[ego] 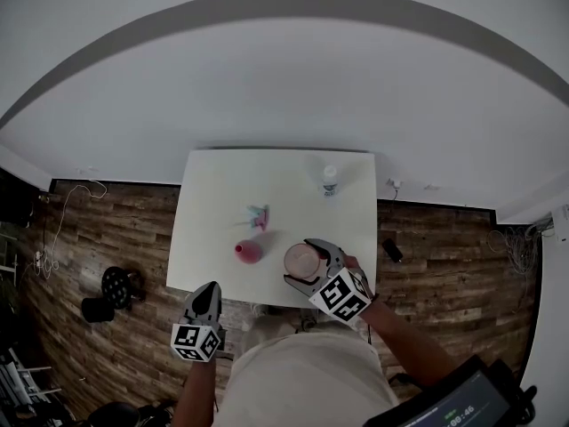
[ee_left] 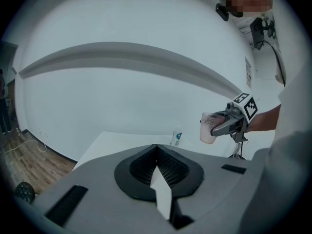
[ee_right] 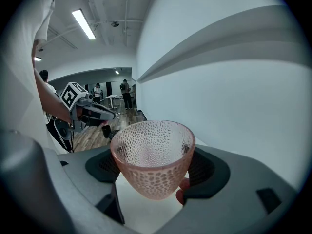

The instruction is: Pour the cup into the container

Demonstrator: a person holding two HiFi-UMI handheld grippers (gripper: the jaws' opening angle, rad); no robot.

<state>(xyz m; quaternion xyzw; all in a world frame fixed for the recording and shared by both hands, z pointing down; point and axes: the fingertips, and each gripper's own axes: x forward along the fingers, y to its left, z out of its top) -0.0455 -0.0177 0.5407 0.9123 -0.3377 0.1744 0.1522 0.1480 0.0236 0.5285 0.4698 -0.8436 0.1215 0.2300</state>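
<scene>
Pink cup point(ee_right: 152, 157) between jaws of right hand-held gripper point(ee_right: 154, 172)

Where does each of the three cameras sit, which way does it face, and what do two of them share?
Head view: on the person's head, looking steeply down at the white table; shows the torso, left gripper and right gripper.
Left gripper view: on the left gripper, looking over its shut jaws across the table; shows the right forearm.
Right gripper view: on the right gripper, looking along its jaws at the pink cup they hold; shows the left forearm.
Shared: all three show the pink cup.
</scene>
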